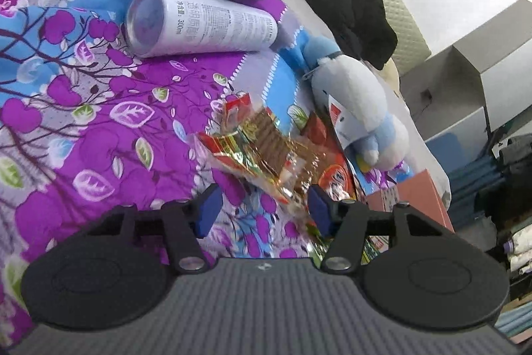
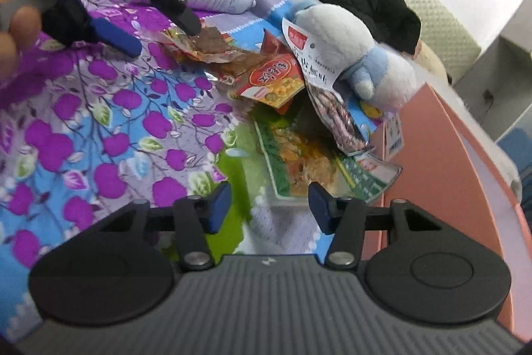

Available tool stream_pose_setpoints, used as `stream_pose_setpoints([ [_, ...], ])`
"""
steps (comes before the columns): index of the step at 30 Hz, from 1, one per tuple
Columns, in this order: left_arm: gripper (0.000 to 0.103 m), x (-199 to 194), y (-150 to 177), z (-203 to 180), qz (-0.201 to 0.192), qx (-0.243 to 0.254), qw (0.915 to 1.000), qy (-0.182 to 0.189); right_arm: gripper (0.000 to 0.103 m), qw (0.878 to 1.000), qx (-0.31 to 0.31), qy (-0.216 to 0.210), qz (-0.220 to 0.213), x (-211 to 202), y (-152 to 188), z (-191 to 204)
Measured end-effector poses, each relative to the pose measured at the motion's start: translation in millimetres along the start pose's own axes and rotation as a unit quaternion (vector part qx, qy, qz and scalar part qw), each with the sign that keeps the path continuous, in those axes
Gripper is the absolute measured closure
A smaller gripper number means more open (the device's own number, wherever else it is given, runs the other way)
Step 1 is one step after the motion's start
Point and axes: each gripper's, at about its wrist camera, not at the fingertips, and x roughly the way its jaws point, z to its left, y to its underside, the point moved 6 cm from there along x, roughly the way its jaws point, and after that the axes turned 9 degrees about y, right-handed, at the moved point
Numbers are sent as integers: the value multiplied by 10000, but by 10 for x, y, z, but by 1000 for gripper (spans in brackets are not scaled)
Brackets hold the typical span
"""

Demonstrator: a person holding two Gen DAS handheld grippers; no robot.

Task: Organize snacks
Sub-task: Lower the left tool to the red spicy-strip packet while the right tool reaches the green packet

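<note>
My left gripper (image 1: 262, 208) jaws apart over clear-and-red snack packet (image 1: 256, 148) on floral bedsheet (image 1: 83, 122); right gripper (image 2: 269, 205) jaws apart, nothing between, just short of green snack packet (image 2: 299, 168). Packets likely light, crinkly, slippery film; pinch flat sealed edge. Left view alone shows white spray can (image 1: 202, 22) whole; right view alone shows pink box (image 2: 432, 155) wall, my hand (image 2: 13, 32)

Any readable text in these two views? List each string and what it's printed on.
"300ml": white spray can lying on the floral sheet, after small Chinese characters I cannot read reliably.
Red snack packet: large Chinese characters, too blurred.
Plush toy's hang tag: fine print, too small.
Green snack packet: unreadable.
</note>
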Motion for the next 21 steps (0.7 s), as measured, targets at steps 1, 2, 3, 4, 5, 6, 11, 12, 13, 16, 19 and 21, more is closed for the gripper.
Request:
stream_pose_setpoints([
  [1,43,24,-16,9,-14,-39,10000,23,50,9999,-90,65,-54,23,-17,11],
  [2,46,54,-32,16,-19,-88,9999,62,50,9997,-164,124,-102,45,-27,19],
  [3,48,84,-49,24,-22,-127,9999,89,50,9996,-204,153,-129,71,-40,21],
  [4,51,113,-63,30,-28,-152,9998,97,51,9995,-220,154,-142,94,-48,24],
  [5,55,151,-77,38,-31,-164,9998,87,59,9996,-232,128,-139,121,-57,28],
  [6,59,186,-89,48,-22,-187,9998,58,64,9996,-241,93,-131,143,-65,35],
  [11,84,239,-111,75,-100,-296,9995,48,77,9992,-345,130,-180,162,-93,51],
  [12,86,229,-111,58,-100,-266,9996,53,81,9991,-354,124,-180,154,-93,48],
  [13,90,211,-107,41,-104,-257,9996,68,85,9991,-361,130,-192,135,-93,38],
  [16,93,150,-95,1,-88,-235,9997,58,86,9990,-354,135,-224,66,-87,25],
  [19,96,37,-59,-25,-80,-231,9997,63,87,9989,-367,129,-268,-40,-76,29],
  [21,97,-68,-17,-37,-65,-261,9996,58,87,9988,-380,105,-289,-129,-62,41],
])
